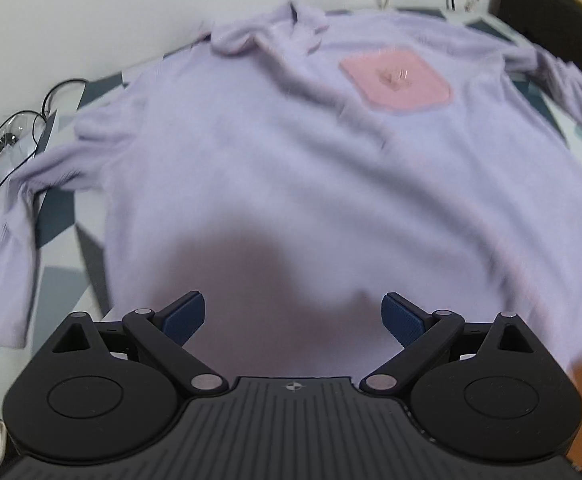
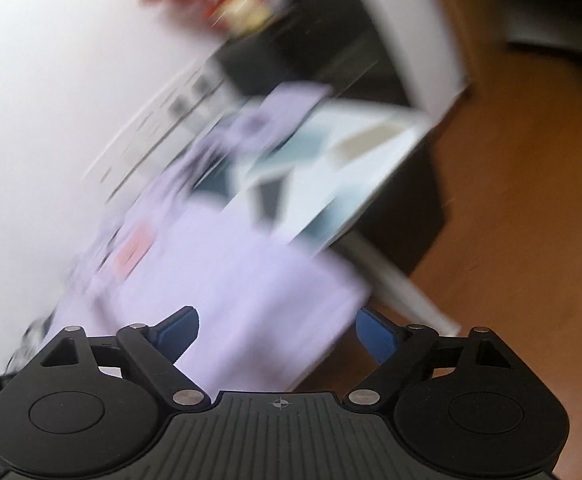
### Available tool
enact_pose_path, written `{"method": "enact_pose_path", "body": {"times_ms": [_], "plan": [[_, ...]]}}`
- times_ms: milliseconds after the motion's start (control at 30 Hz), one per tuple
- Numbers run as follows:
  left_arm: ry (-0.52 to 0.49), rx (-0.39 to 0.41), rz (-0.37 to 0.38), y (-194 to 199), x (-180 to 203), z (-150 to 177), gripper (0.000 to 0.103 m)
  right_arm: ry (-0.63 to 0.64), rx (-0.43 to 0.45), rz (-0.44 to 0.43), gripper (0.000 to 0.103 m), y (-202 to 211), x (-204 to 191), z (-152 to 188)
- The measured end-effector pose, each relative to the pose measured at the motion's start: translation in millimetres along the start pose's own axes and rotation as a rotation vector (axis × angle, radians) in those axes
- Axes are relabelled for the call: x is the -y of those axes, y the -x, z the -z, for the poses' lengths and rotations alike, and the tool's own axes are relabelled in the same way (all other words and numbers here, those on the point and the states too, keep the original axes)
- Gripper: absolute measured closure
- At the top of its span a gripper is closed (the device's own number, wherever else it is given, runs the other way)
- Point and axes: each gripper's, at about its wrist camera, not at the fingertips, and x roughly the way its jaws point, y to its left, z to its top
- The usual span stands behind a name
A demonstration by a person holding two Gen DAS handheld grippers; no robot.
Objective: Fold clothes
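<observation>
lilac knit sweater spread flat on bench, sleeves out, pink pocket up. soft, light, floppy, likely drapes and stretches. best pinched at hem corners or shoulder seams. left claw and right claw both spread, holding nothing.

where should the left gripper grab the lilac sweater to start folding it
Probably the loose sleeve on the left, taken near its cuff. The lilac sweater lies spread face up with its pink patch showing, and that sleeve trails off past the body, so its edge is free. Come in from the left with the open left gripper and carry it across the body.
</observation>
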Motion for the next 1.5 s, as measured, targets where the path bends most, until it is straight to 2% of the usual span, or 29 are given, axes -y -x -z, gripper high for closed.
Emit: {"method": "enact_pose_path", "body": {"times_ms": [133,167,300,400,533,600,633,667,767,867,933,1033,1167,1267,1500], "plan": [[-0.120,0.016,-0.005,6,-21,31,0.006,0.076,-0.127,-0.115,0.025,-43,-46,32],[-0.146,0.021,0.013,5,-27,38,0.006,0.086,-0.150,-0.136,0.027,-51,-60,38],[-0.225,0.007,0.072,4,-52,65,0.006,0.094,-0.209,-0.129,0.032,-75,-94,72],[-0.232,-0.005,0.151,8,-76,83,0.006,0.057,-0.241,-0.110,0.042,-88,-106,92],[-0.328,0.054,0.194,14,-95,104,0.006,-0.060,-0.231,-0.107,0.057,-94,-111,108],[-0.400,0.092,0.196,16,-93,112,0.006,-0.078,-0.195,-0.074,0.061,-95,-116,111],[-0.434,0.111,0.201,17,-92,116,0.006,-0.081,-0.178,-0.058,0.068,-95,-120,113],[-0.463,0.129,0.220,17,-89,118,0.006,-0.088,-0.176,-0.041,0.074,-95,-123,113],[-0.569,0.178,0.298,21,-65,128,0.006,-0.099,-0.194,0.006,0.082,-91,-134,112],[-0.686,0.249,0.377,28,-34,143,0.006,-0.125,-0.217,0.014,0.093,-85,-143,105],[-0.736,0.316,0.398,30,-13,156,0.005,-0.151,-0.216,-0.008,0.094,-76,-147,100],[-0.754,0.388,0.346,24,13,171,0.004,-0.173,-0.185,-0.036,0.095,-59,-151,94],[-0.742,0.423,0.231,10,27,183,0.004,-0.235,-0.154,-0.073,0.096,-37,-149,84],[-0.715,0.406,0.184,7,14,183,0.004,-0.282,-0.131,-0.100,0.096,-21,-147,77],[-0.568,0.385,-0.005,2,-45,184,0.004,-0.320,-0.132,-0.136,0.096,-12,-143,76]]}}
